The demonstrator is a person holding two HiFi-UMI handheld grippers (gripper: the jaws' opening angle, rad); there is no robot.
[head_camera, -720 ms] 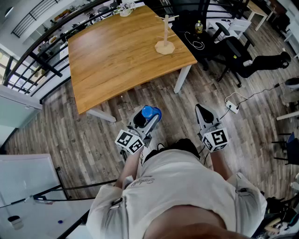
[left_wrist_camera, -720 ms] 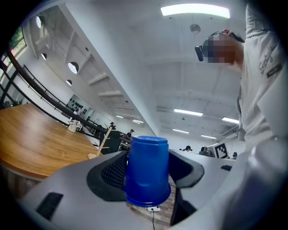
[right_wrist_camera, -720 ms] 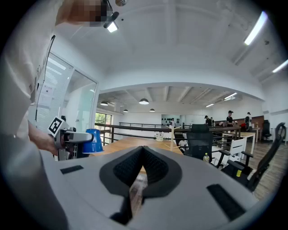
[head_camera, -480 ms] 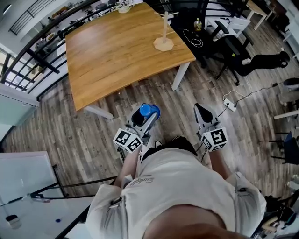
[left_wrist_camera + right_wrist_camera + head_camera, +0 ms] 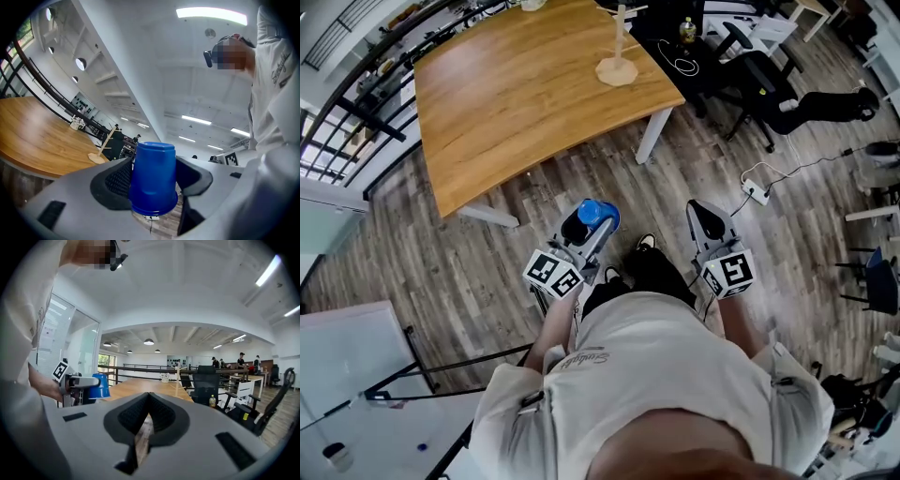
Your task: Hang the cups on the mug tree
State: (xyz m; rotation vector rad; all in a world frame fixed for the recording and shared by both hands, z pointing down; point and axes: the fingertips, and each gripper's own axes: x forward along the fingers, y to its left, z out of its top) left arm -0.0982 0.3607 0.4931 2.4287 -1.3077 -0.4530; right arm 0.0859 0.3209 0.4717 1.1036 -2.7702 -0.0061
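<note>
My left gripper is shut on a blue cup, held above the wooden floor in front of the person. In the left gripper view the blue cup stands upside down between the two pads of the left gripper. The wooden mug tree stands bare near the far right edge of the wooden table. The mug tree also shows far off in the left gripper view. My right gripper is shut with nothing in it. Its jaws meet at the tips, facing the table and the mug tree.
Black office chairs and a dark desk with a bottle stand right of the table. A white power strip with a cable lies on the floor. A railing runs behind the table. A whiteboard is at lower left.
In the head view the table and mug tree have slid toward the top edge, and the person's shoes have come into sight. Both grippers stay as they were, the left still on the blue cup.
</note>
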